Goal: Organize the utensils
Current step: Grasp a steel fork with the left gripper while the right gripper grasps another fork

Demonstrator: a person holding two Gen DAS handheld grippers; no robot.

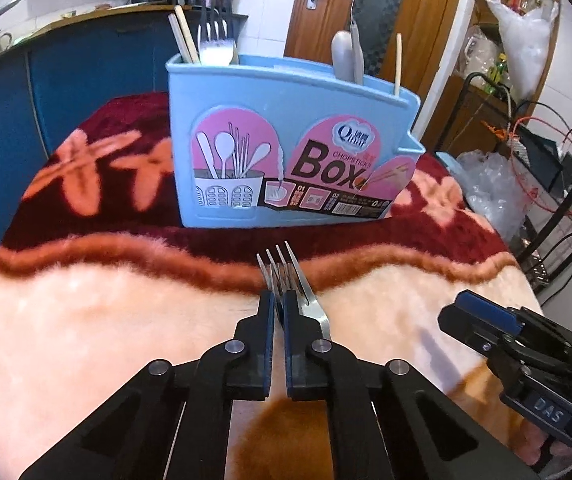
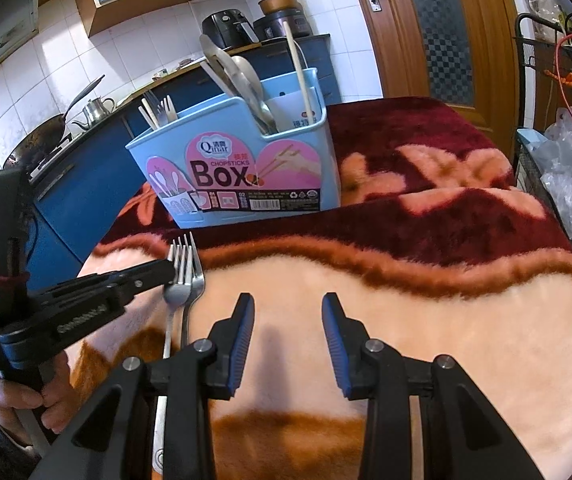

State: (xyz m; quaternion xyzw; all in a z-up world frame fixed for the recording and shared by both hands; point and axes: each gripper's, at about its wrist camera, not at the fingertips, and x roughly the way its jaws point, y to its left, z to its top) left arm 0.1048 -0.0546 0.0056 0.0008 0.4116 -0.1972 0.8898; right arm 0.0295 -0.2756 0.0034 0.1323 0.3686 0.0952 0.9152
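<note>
The left gripper (image 1: 279, 304) is clenched on two forks (image 2: 183, 276), seemingly stacked, near the blue box (image 1: 286, 152). Thin, stiff, slippery steel (grip the necks). The right gripper (image 2: 288, 316) hangs released over the blanket (image 2: 406, 300).

Left tongs (image 1: 279, 304) pinched nearly shut, angled downward; right tongs (image 2: 288, 332) parted, empty, tilted downward alike.

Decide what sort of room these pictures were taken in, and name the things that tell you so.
Most likely a home kitchen: a wok and kettle stand on the blue counter against white wall tiles, with an air fryer further along.
</note>
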